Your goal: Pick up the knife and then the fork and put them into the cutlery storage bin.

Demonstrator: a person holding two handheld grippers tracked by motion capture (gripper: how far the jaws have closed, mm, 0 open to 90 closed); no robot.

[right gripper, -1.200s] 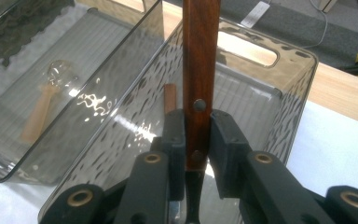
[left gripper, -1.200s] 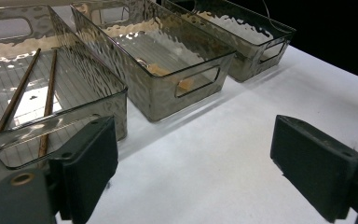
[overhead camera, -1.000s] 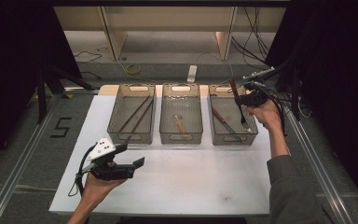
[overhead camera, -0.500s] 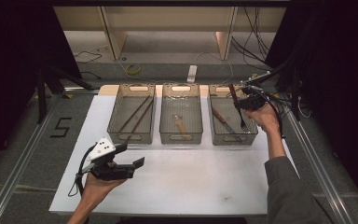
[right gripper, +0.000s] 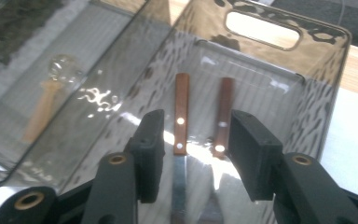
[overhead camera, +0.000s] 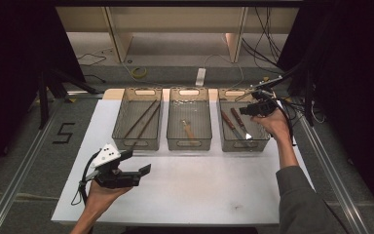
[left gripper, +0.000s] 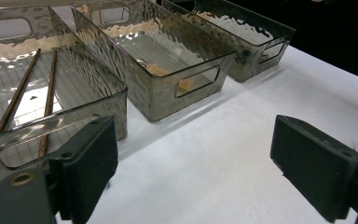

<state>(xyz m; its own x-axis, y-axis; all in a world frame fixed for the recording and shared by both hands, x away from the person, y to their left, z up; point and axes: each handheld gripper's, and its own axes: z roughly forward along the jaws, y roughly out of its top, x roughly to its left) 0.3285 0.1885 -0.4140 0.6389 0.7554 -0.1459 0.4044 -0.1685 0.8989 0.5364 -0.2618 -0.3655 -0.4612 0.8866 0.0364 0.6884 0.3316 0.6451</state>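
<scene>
Right gripper: we see the black two-jaw right gripper (overhead camera: 253, 109) held over the far right corner of the right-hand bin, its jaws having just been opening; in the right gripper view (right gripper: 193, 156) they stand spread with nothing pinched between the pads.
Knives: two wooden-handled, steel-bladed knives (right gripper: 181, 140) lie side by side on the floor of the bin, just below and between the parted jaws, apart from both pads; from above we see them (overhead camera: 233, 122) slanting down its length.
Right bin: the smoky translucent plastic bin with cut-out handles (overhead camera: 260, 144) stands rightmost of three in a row at the far side of the white table (overhead camera: 199, 190).
Middle bin: the matching translucent bin (overhead camera: 189, 142) holds a pale wooden-handled utensil (overhead camera: 189, 129); we cannot tell its kind.
Left bin: the third translucent bin (overhead camera: 135, 143) holds two long dark brown sticks (left gripper: 47, 102) lying nearly parallel.
Left gripper: the black left gripper with a white top plate (overhead camera: 136, 163) hovers over bare table near the front left, well apart from the bins; its jaws (left gripper: 193, 172) are spread wide and empty.
</scene>
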